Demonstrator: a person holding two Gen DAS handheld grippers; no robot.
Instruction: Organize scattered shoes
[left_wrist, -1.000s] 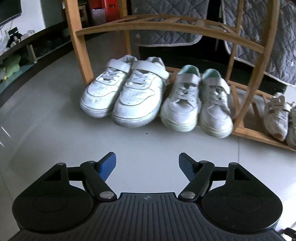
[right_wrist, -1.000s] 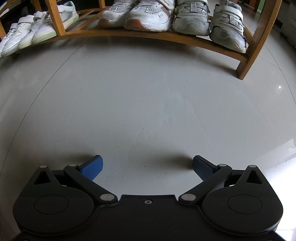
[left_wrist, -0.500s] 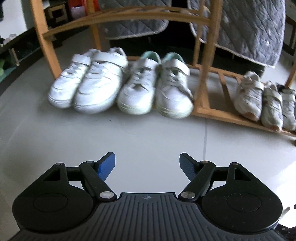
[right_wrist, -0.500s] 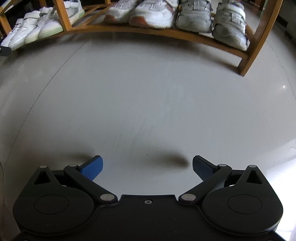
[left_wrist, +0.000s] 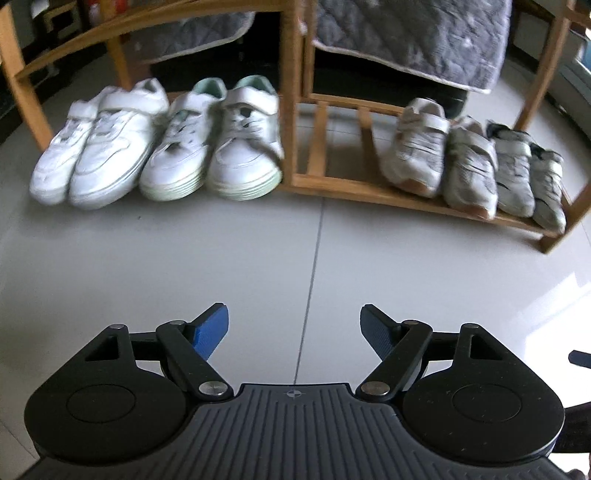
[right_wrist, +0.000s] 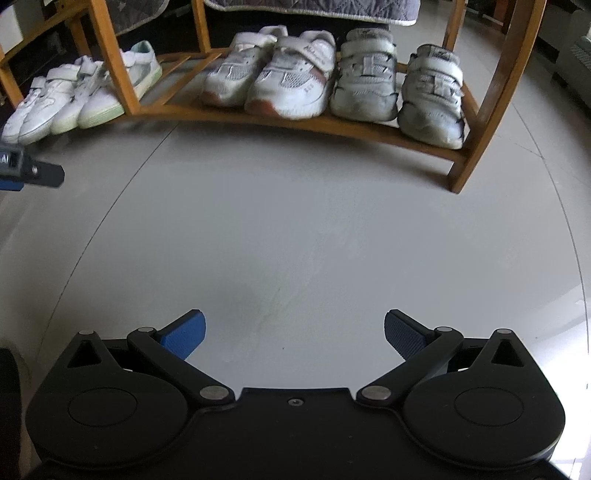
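My left gripper (left_wrist: 294, 317) hangs over bare floor tiles, its jaws opening with nothing between them. Ahead of it a white strap pair (left_wrist: 92, 147) and a mint-soled white pair (left_wrist: 210, 147) stand toes out at the left end of the wooden shoe rack (left_wrist: 369, 192). A beige pair (left_wrist: 439, 147) and a grey pair (left_wrist: 528, 177) sit on the rack's low right shelf. My right gripper (right_wrist: 294, 323) is open and empty above the floor, facing the same shelf with the red-soled pair (right_wrist: 269, 74) and the worn grey pair (right_wrist: 395, 81).
Grey quilted covers (left_wrist: 406, 33) hang behind the rack. The rack's posts (right_wrist: 480, 110) stand on the floor at right. A finger of the left gripper (right_wrist: 37, 173) pokes in at the right wrist view's left edge. A wide stretch of tile lies between both grippers and the rack.
The left wrist view has swung to the right: the white pairs slid left and the right shelf's shoes came into sight. The right gripper rose and tilted, showing more of the rack.
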